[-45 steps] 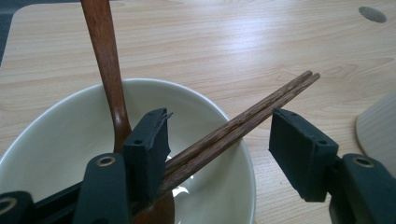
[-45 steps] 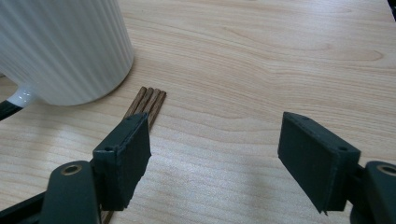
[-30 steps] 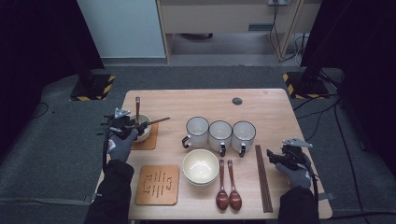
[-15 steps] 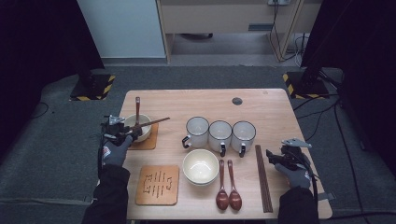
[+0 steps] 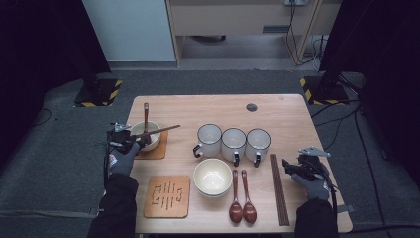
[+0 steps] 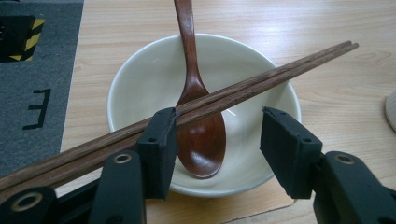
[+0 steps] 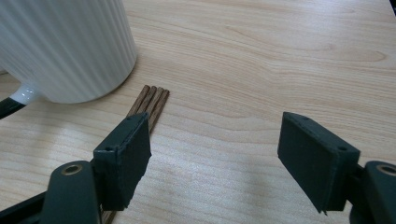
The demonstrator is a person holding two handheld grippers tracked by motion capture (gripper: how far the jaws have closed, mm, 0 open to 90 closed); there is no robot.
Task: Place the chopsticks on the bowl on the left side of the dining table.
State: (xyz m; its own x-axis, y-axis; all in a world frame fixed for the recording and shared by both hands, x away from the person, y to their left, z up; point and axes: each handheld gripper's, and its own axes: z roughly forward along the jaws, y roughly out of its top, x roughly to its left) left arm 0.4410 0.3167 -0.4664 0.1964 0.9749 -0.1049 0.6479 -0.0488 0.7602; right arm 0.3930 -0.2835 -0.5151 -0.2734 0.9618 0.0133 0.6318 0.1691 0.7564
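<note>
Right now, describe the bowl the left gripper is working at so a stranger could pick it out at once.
Start at the wooden table and go to its left edge, where a plain coaster lies. The bowl stands on it, by the left gripper. Unlike the bowl by the mugs, it has a wooden spoon inside and chopsticks lying across its rim.

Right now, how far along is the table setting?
Looks done: one bowl sits on its coaster, spoon inside, chopsticks across the rim. In hand: the left tongs, open, have just been closing beside those chopsticks, clamping nothing. Left: the second bowl, the bare coaster, two spoons, and the spare chopsticks before the open right tongs.
</note>
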